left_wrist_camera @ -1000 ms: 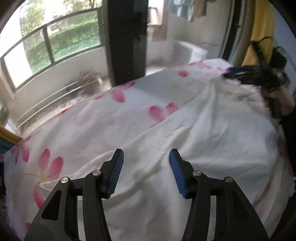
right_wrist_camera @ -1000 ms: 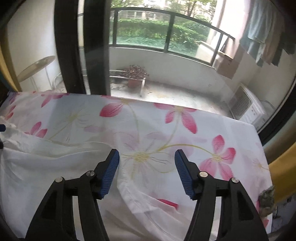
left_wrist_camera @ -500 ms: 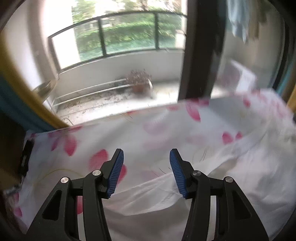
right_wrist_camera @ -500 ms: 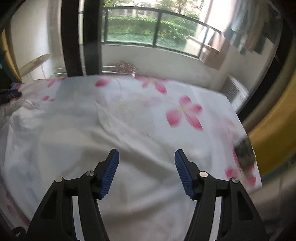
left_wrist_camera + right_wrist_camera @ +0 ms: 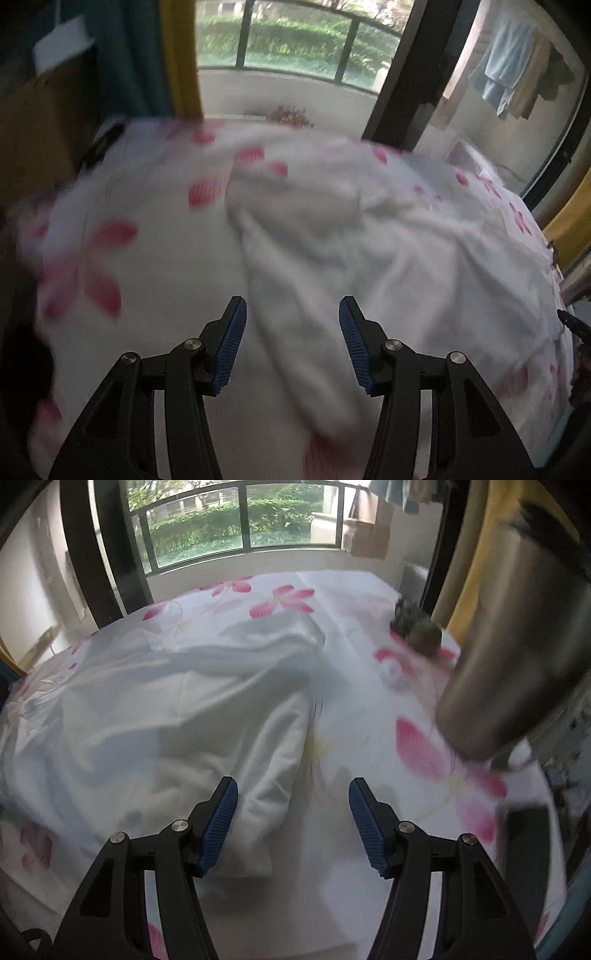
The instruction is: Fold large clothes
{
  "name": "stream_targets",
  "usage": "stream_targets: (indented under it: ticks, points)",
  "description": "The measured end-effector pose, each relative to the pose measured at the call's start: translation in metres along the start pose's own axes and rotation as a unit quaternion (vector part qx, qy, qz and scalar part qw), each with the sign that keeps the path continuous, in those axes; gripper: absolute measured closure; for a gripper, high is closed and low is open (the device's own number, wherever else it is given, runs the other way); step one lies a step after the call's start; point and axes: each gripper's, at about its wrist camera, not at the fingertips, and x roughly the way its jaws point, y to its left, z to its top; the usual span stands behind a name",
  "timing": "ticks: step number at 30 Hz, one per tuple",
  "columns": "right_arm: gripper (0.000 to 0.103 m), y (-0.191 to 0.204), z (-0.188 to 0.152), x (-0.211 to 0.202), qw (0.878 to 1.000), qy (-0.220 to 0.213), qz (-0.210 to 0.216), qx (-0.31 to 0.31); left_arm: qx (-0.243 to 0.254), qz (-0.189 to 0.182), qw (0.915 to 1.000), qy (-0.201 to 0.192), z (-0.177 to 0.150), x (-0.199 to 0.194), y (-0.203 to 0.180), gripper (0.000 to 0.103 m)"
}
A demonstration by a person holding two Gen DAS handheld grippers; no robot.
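Jaws parted, empty; white garment crumpled, long axis unclear.

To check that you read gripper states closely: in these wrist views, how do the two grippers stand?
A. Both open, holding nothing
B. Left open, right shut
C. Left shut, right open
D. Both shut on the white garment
A: the left gripper and right gripper both show blue pads spread apart above the white garment, with nothing clamped between them.

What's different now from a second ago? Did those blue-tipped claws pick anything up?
No. Both views have swung: the left tool now looks across the bed from its left side, and the right tool has pulled back and turned toward the bed's right edge. Both stayed open and empty. The white garment remains crumpled, unfolded, on the floral bedsheet.
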Motion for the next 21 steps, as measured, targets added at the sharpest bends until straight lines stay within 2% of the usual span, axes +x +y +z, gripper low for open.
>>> stream_targets:
  ticks: [2, 7, 8, 9, 10, 11, 12, 13, 21]
  points:
    - [0.04, -0.001, -0.007, -0.003, 1.0, -0.008, 0.019, 0.01, 0.003, 0.0, 1.0, 0.009, -0.015, 0.003, -0.005, 0.048]
    - [0.041, 0.007, -0.019, -0.008, 0.995, -0.027, 0.091, 0.024, 0.028, 0.025, 0.9993, -0.007, -0.039, -0.008, -0.014, 0.048]
    - [0.044, 0.012, -0.022, -0.009, 0.995, -0.032, 0.095, 0.018, 0.032, 0.028, 0.9991, -0.01, -0.041, -0.009, -0.014, 0.048]
    - [0.052, 0.016, -0.024, -0.009, 0.994, -0.036, 0.098, 0.013, 0.04, 0.033, 0.9985, -0.015, -0.044, -0.009, -0.016, 0.048]
    - [0.081, 0.019, -0.025, -0.009, 0.994, -0.036, 0.102, 0.007, 0.048, 0.035, 0.9981, -0.018, -0.044, -0.01, -0.017, 0.05]
    - [0.089, 0.021, -0.026, -0.008, 0.994, -0.035, 0.105, 0.007, 0.051, 0.034, 0.998, -0.02, -0.046, -0.014, -0.015, 0.074]
    - [0.09, 0.023, -0.028, -0.008, 0.993, -0.037, 0.108, 0.006, 0.047, 0.027, 0.9984, -0.016, -0.046, -0.014, -0.014, 0.093]
    - [0.091, 0.024, -0.029, -0.009, 0.994, -0.038, 0.107, 0.002, 0.039, 0.024, 0.9988, -0.014, -0.046, -0.014, -0.013, 0.099]
    - [0.094, 0.027, -0.037, -0.033, 0.993, -0.058, 0.097, -0.023, 0.013, 0.022, 0.998, -0.058, -0.06, -0.05, -0.006, 0.1]
